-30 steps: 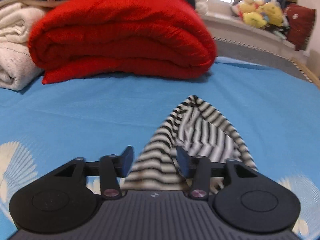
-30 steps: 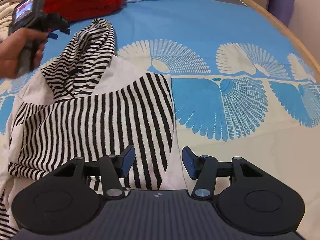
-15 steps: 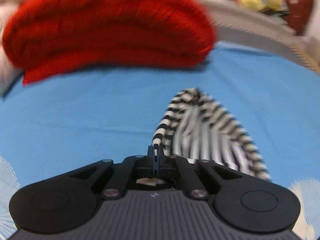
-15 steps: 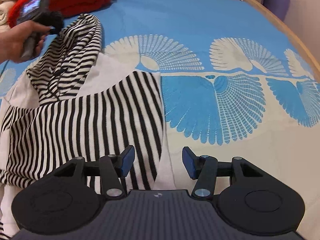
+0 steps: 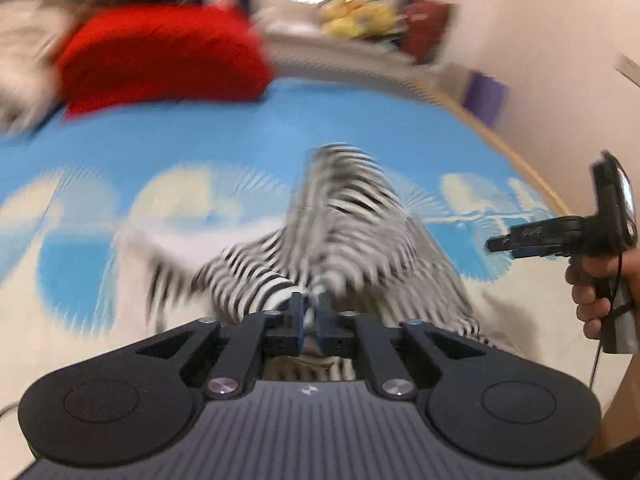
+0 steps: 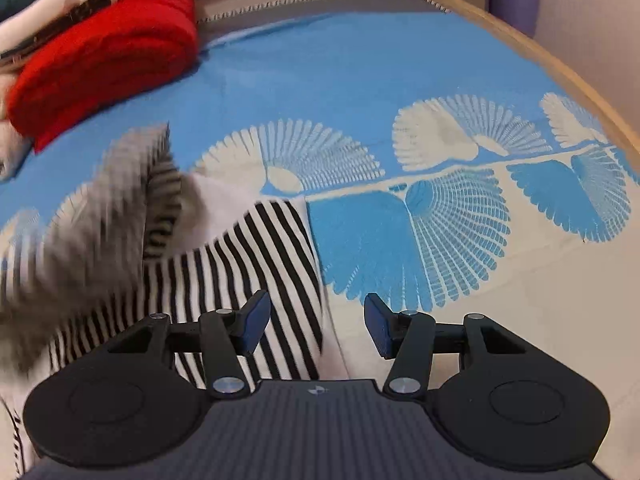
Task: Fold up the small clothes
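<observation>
A black-and-white striped hooded garment [image 6: 248,264] lies on the blue patterned bed sheet [image 6: 360,80]. My left gripper [image 5: 311,314] is shut on the striped hood [image 5: 348,208] and holds it lifted above the garment; this view is blurred by motion. In the right wrist view the hood [image 6: 120,184] is a grey blur at the left. My right gripper [image 6: 316,326] is open and empty, low over the garment's right edge. It also shows in the left wrist view [image 5: 500,245], held in a hand at the right.
A folded red blanket [image 6: 104,60] and pale bedding [image 5: 24,60] lie at the head of the bed. A wooden bed edge [image 6: 560,68] runs along the right. Soft toys [image 5: 360,16] sit on a ledge at the back.
My left gripper closed on the hood, then lifted and carried it back over the garment toward the right gripper. The right gripper stayed open and shifted slightly.
</observation>
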Demonstrator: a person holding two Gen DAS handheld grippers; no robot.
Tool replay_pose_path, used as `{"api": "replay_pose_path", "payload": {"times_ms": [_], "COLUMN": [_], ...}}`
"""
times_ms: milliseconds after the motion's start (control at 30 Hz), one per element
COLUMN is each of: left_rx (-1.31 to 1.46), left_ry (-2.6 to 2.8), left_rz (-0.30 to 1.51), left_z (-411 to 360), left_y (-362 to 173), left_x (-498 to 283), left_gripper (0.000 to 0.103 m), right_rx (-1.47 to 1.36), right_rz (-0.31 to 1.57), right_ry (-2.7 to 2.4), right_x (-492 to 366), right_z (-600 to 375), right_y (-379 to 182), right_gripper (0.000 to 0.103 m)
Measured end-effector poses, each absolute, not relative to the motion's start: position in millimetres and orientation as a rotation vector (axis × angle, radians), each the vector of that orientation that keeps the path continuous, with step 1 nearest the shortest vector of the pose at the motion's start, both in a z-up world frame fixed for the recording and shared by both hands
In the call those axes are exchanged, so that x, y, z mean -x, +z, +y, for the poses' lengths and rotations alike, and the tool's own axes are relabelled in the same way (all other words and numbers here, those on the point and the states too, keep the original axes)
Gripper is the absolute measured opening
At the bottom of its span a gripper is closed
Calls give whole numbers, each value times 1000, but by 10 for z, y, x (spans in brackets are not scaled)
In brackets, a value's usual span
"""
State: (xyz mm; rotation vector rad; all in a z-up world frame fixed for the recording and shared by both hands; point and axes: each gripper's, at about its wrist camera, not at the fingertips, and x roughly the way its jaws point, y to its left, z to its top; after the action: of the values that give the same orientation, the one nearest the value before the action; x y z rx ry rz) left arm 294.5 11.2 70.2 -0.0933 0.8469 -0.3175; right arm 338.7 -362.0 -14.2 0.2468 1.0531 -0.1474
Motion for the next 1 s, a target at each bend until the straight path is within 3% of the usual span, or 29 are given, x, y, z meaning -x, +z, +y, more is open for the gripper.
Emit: {"api": "replay_pose_path", "payload": {"times_ms": [33,100,167,233,367,400,433,467,667,767,833,900,967,1000], "left_rx": [123,193,285,394,463,473,486,494,531,547,542,530,498,486], "left_ry": [-260,-166,-120,-51,130,143,160,173,162,142,144,144,143,140], "left_rz": [845,837,835,881,1131,1157,1179,1200,1263,1276,1278,1278,1263,1249], "left_z": [187,283,402,485,534,530,544,545,510,458,408,387,394,416], "left_y": [756,858,836,658,171,78,4,-70,-236,-284,-296,-315,-299,-274], "left_x": [-2936,-3010,-3146,-3350,-3535,-3540,-3540,-3542,-3502,-3521,-3541,-3563,-3588,-3593], "left_gripper": [30,35,35,41,64,66,66,66,66,64,46,29,13,7], "right_rx": [-258,-295,-339,-385,-439,-448,-454,-454,-449,-471,-468,-463,-442,-442], "right_rz": [1046,1027,1015,1015,1069,1082,1086,1085,1120,1122,1118,1107,1093,1078], "right_ry": [-144,-132,-106,-78,6,15,8,-1,-52,-61,-44,-19,-10,-8], "right_x": [-3369,-3337,-3328,-3342,-3446,-3470,-3500,-3523,-3709,-3759,-3785,-3799,-3793,-3786], "right_z": [-3613,-3612,-3583,-3534,-3381,-3336,-3295,-3253,-3065,-3033,-2988,-2941,-2911,-2921], "right_y": [-132,-117,-119,-157,-317,-362,-406,-434,-679,-745,-767,-758,-710,-661], "right_gripper": [54,48,21,16,23,29,44,54,55,55,54,43,11,5]}}
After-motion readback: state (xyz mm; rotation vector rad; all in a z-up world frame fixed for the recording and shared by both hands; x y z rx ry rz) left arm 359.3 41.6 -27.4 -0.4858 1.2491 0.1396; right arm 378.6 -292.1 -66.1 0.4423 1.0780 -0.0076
